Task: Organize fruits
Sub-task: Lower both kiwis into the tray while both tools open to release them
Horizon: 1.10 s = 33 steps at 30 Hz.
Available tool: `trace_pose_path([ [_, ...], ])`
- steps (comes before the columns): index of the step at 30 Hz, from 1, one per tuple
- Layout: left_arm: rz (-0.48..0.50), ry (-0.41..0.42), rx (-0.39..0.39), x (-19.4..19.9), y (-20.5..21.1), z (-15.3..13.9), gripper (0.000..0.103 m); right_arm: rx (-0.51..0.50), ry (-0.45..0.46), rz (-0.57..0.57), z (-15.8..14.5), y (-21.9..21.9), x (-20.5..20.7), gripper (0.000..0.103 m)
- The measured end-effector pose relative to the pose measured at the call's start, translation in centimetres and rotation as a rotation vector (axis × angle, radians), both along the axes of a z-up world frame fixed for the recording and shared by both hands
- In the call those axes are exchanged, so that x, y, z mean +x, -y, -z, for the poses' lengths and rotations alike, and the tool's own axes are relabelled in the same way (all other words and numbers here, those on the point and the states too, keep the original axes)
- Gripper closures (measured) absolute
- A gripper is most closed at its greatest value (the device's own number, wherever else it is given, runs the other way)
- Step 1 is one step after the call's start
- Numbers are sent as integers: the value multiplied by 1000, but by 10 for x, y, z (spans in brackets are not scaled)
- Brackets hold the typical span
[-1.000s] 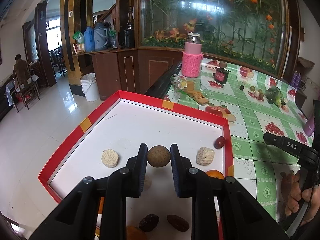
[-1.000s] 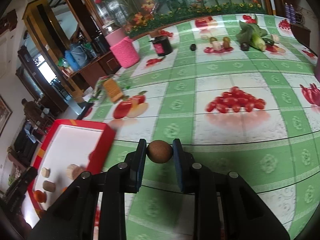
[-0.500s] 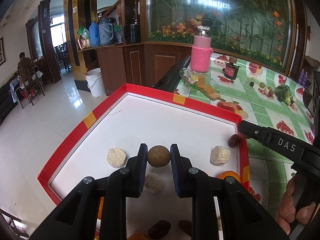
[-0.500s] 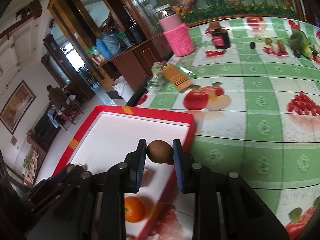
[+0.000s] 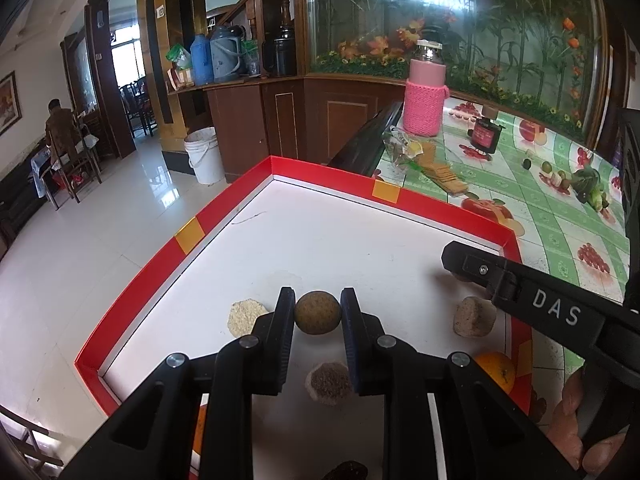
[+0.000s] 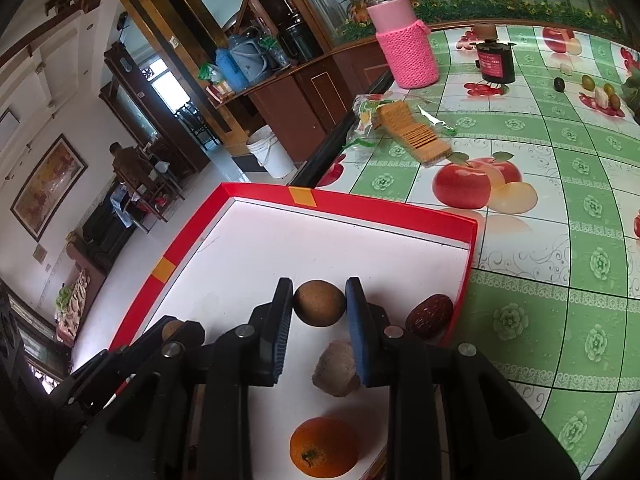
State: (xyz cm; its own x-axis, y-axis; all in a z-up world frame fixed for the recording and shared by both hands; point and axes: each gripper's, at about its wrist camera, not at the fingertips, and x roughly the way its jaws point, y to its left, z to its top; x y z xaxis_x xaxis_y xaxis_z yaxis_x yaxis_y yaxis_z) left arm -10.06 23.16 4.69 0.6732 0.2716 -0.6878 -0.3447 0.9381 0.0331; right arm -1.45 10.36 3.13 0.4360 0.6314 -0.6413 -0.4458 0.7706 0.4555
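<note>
Green fruit-print tablecloth (image 6: 560, 288) bearing a red-rimmed white tray (image 6: 384, 204). Right gripper (image 6: 320, 308) clamps 1 brown round fruit (image 6: 319, 303) above the tray, beside a red date (image 6: 429, 315); left gripper (image 5: 318, 314) likewise clamps 1 speckled round fruit (image 5: 318, 313). Step: placement; next, lower and release.

Your red-rimmed white cardboard tray (image 6: 400, 210) sits at the near left corner of the green fruit-print desk (image 6: 560, 280). In it, the round orange tangerine (image 6: 324, 447) lies nearest you, the pale rough chunk (image 6: 335, 368) just behind it, and the dark red wrinkled date (image 6: 429, 315) by the right wall. Behind the tray on the desk lies the opened sleeve of tan crackers (image 6: 412, 132), and farther back stands the pink knit-sleeved flask (image 6: 404, 44), with the small dark jar (image 6: 495, 58) to its right.
</note>
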Motion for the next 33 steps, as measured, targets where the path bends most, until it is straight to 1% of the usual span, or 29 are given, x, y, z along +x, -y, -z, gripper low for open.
trace_pose_path([
  [4,-4,-8,2,1,0,1,81,-16,-11,-13,4,-3,0,73],
  [8,-11,-37,1,4,-1,4,81,-40,-34,-24,10,-6,4,73],
  [12,-12,-71,-4,6,-2,7,81,-69,-18,-30,11,-9,2,73],
  [15,-14,-113,-19,8,-3,13,80,-81,-14,-35,11,-10,2,73],
  [17,-15,-119,-10,8,-2,12,80,-94,-10,-41,11,-10,2,73],
  [18,-16,-123,-8,9,-2,12,78,-101,-7,-42,11,-10,2,73],
  [19,-20,-131,-9,8,-2,12,72,-106,-8,-43,11,-9,2,73],
  [20,-26,-135,-9,8,-3,11,69,-103,-14,-46,10,-8,2,72],
  [22,-41,-135,-1,7,-3,10,58,-68,-34,-44,8,0,5,65],
  [23,-45,-134,4,6,-3,9,55,-41,-38,-38,5,6,6,64],
  [25,-58,-128,21,5,-1,6,47,2,-27,-30,-3,15,6,60],
  [26,-63,-120,32,4,0,4,45,11,-18,-28,-5,18,4,58],
  [27,-64,-115,39,3,0,1,41,19,-7,-21,-8,21,3,55],
  [28,-67,-110,51,2,2,-1,33,25,-2,-16,-9,23,3,52],
  [30,-75,-105,73,1,3,-4,26,35,3,2,-11,28,2,51],
  [33,-86,-97,106,-4,4,-9,25,41,12,38,-12,39,3,51],
])
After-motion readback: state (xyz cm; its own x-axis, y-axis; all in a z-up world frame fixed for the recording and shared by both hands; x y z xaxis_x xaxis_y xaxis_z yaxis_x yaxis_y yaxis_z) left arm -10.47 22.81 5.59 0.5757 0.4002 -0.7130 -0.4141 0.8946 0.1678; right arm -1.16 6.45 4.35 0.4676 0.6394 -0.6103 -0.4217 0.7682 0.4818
